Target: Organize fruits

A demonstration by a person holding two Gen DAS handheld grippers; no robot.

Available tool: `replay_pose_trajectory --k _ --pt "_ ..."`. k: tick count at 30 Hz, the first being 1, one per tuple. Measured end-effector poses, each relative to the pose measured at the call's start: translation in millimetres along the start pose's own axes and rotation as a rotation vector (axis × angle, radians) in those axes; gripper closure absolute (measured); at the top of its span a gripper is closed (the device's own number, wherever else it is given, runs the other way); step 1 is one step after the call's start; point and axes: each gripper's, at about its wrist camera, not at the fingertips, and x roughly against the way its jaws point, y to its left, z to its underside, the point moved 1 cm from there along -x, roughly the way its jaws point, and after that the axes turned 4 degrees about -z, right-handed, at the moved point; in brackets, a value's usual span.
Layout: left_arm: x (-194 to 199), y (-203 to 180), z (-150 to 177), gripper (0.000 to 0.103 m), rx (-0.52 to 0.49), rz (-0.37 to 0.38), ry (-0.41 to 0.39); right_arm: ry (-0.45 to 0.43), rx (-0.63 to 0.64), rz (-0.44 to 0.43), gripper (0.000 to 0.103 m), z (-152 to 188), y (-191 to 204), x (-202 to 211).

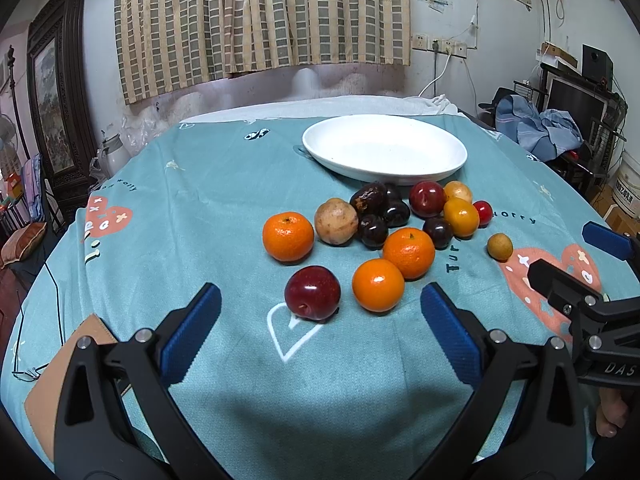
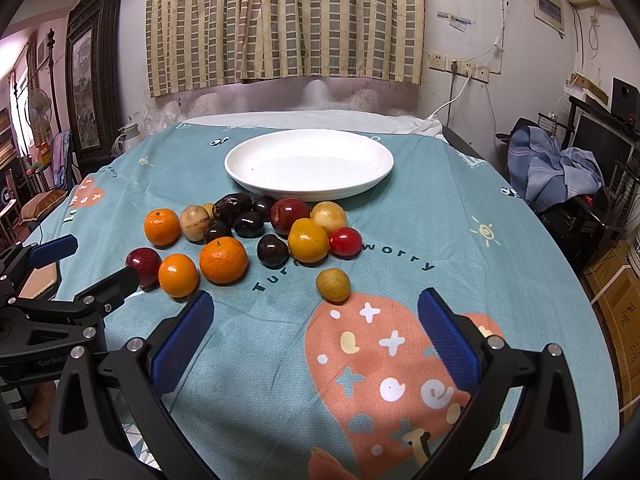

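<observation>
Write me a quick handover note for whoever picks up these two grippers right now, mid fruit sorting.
Left gripper: open, empty, low over the cloth just short of the red plum.
Right gripper: open, empty, facing the small yellow-brown fruit that sits apart from the pile.
White plate: at the far side of the table, nothing on it.
Fruits: all on the teal tablecloth in front of the plate, including the three mandarins.
Done: nothing yet.
Left: every fruit, probably onto the plate.

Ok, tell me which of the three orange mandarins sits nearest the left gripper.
The smooth, glossy orange mandarin beside the dark red plum; the other two lie farther back toward the white plate.
</observation>
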Motion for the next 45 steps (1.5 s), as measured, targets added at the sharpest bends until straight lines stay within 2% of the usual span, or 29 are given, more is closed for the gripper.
replay_pose_trajectory --k 23,26,29,32,36,38,41,43,45 --pt "-5 -4 5 0.002 -0.003 -0.002 0.006 0.0 0.0 -0.003 0.001 1 -3 -2" --pt "-7 -5 7 0.002 -0.007 0.0 0.015 0.018 -0.007 -0.025 0.001 2 -2 -5" --pt "-13 -6 9 0.002 -0.008 0.012 0.049 0.042 -0.023 -0.039 0.001 2 0 -8" --pt "-35 -2 13 0.002 0.009 0.039 0.17 0.097 -0.086 -0.048 0.001 4 -12 -16" --pt "-60 4 17 0.002 0.026 0.07 0.308 0.214 -0.166 -0.108 0.001 13 -36 -34" --pt "-69 5 20 0.002 0.019 0.09 0.359 0.242 -0.18 -0.134 0.001 17 -42 -38" --pt "-70 0 24 0.002 -0.046 0.066 0.361 0.275 -0.13 -0.126 0.001 21 -45 -40" --pt "-68 2 25 0.002 -0.044 0.073 0.362 0.305 -0.052 -0.076 0.001 25 -44 -41" --pt "-65 4 27 0.002 -0.046 0.083 0.359 0.354 -0.036 -0.091 0.001 29 -48 -47"
